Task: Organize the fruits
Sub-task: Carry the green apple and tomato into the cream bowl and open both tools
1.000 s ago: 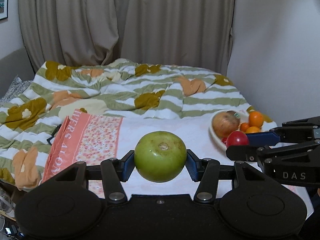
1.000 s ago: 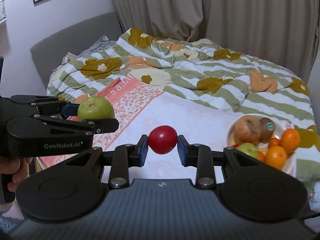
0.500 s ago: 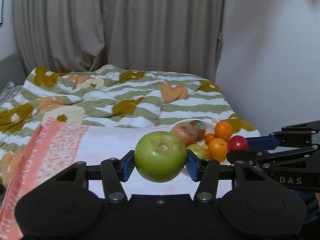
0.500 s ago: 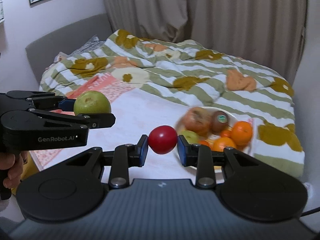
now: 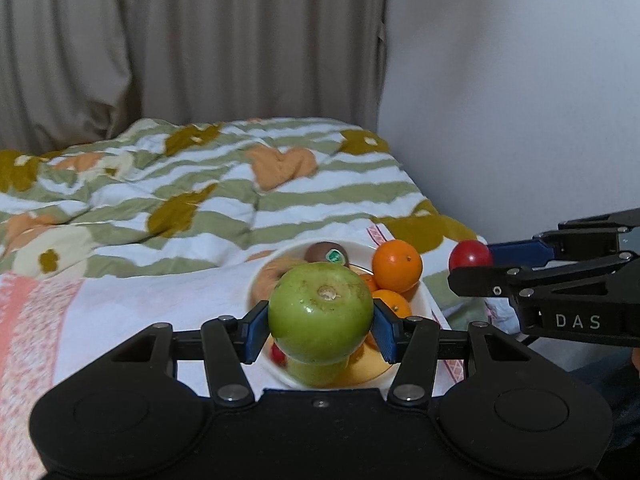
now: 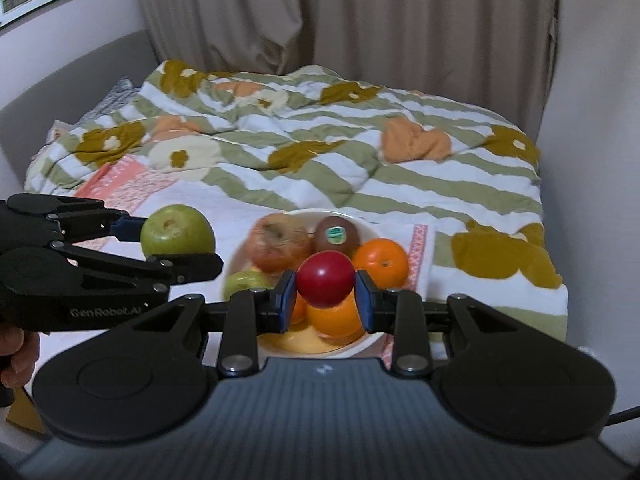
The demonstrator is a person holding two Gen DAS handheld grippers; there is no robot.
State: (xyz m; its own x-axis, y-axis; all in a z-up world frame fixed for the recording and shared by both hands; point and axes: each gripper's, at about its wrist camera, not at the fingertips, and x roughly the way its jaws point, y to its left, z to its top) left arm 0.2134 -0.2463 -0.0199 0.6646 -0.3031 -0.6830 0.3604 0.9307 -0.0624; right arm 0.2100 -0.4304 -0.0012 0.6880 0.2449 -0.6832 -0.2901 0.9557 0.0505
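A bed fills the scene, covered by a rumpled quilt striped green and white with ochre and orange flowers. Beige curtains hang behind it at the far side, with a plain wall to the right. On the near part of the bed lies a white cloth with a pink patterned border at its left.

A white bowl sits on that cloth toward the near right of the bed. In it are a blotchy red-brown apple, a kiwi with a green sticker, at least 2 oranges, a green apple at the left rim and some smaller fruit partly hidden behind the grippers.

The left gripper has its jaws closed on a large green apple, blue pads pressed to both sides; in its own view the apple hangs in front of the bowl, and from the right wrist view it sits left of the bowl's rim. A hand shows at the near left edge on that gripper's handle.

The right gripper holds a small red fruit with its jaws drawn narrow, pads touching both sides. In its own view the fruit hangs in front of the bowl's oranges; in the left wrist view it appears right of the bowl.
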